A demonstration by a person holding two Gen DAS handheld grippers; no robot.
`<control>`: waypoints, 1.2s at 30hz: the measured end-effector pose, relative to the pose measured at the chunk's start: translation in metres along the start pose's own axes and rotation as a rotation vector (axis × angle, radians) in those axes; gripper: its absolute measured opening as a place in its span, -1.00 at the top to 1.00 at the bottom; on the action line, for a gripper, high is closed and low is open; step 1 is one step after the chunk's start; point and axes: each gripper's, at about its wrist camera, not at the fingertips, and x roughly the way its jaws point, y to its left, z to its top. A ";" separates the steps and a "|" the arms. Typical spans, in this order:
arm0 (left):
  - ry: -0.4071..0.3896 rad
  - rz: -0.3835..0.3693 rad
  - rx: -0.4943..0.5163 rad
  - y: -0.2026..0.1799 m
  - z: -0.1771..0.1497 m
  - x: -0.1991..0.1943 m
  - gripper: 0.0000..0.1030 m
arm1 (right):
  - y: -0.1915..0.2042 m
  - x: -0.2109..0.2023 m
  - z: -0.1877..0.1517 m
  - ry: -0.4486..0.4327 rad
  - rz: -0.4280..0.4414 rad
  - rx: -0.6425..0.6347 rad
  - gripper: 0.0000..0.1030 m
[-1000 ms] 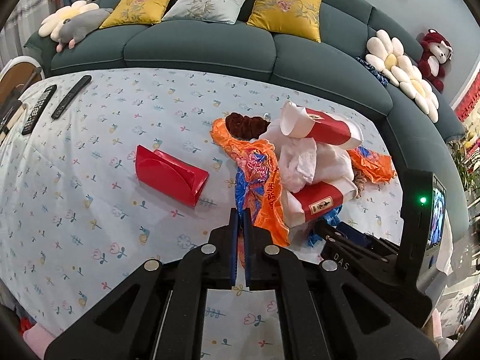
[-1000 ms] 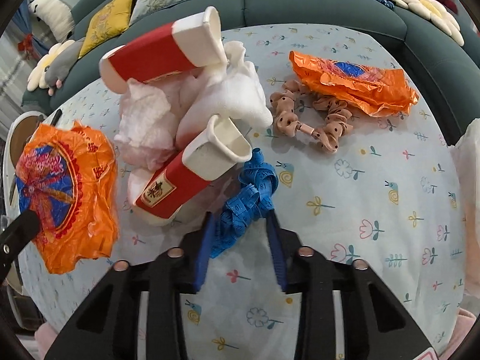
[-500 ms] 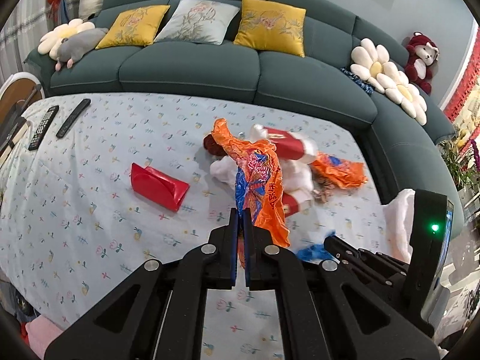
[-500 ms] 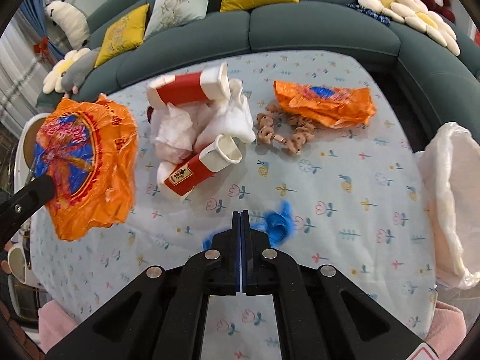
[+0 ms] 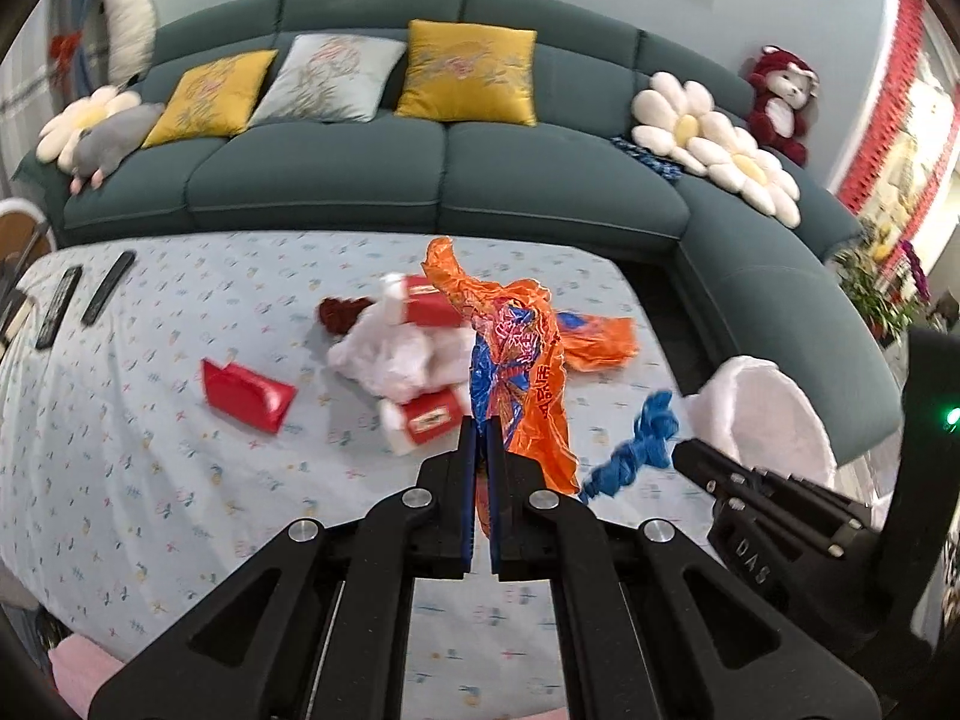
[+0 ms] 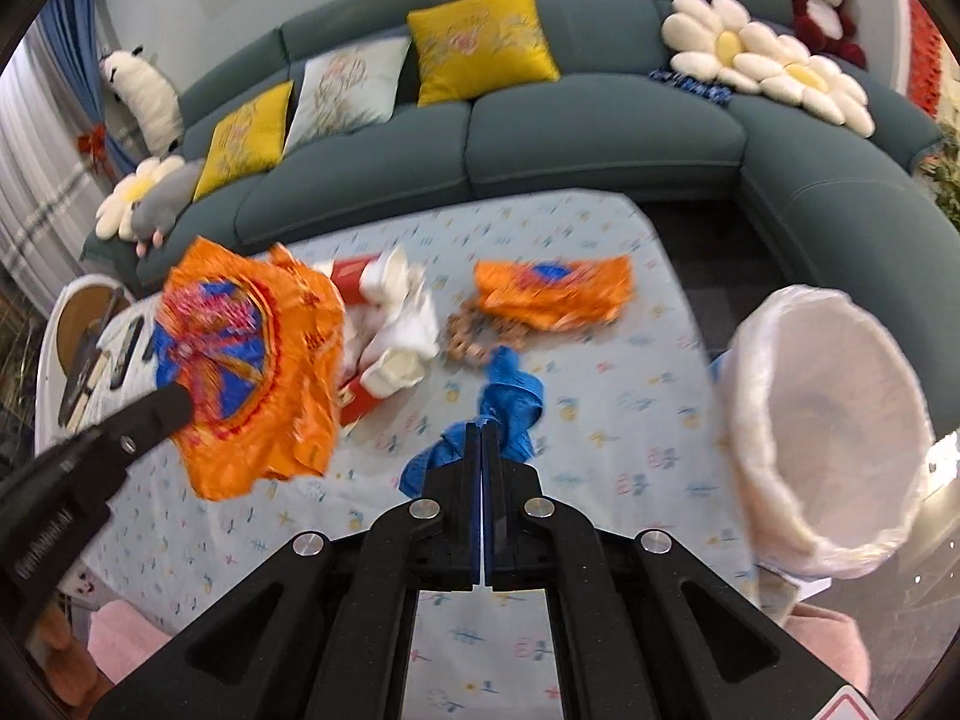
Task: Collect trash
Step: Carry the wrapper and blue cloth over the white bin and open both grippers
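Your left gripper (image 5: pixel 480 432) is clenched on the orange snack wrapper (image 5: pixel 516 360), which stands crumpled above the tips, lifted clear of the table (image 5: pixel 150 420). Your right gripper (image 6: pixel 482 433) is clamped on the blue strip (image 6: pixel 507 414), its loops bunched just past the tips, also off the cloth.

Left on the table: a heap of white tissue (image 5: pixel 390 354) with two red-and-white paper cups (image 5: pixel 429 417), one at the far side of the heap, one at the near side. A second orange wrapper (image 6: pixel 552 291) lies flat right of the heap; a tan beaded string (image 6: pixel 465 339) touches its near-left edge. A red packet (image 5: pixel 246 396) sits apart, left of the heap. Two remotes (image 5: pixel 108 288) lie at the far-left edge.

Bin with white liner (image 6: pixel 828 420) stands off the table's right side, mouth tilted toward you, near the right gripper. Teal sofa (image 5: pixel 480 180) curves behind
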 end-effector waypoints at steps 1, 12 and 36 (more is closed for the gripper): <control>-0.003 -0.011 0.013 -0.009 0.002 -0.001 0.95 | -0.007 -0.008 0.002 -0.016 -0.006 0.008 0.99; -0.017 -0.134 0.127 -0.101 0.010 -0.004 0.94 | -0.082 -0.067 0.011 -0.127 -0.101 0.055 0.99; 0.093 -0.309 0.245 -0.252 0.011 0.055 0.71 | -0.234 -0.079 0.010 -0.136 -0.231 0.232 0.91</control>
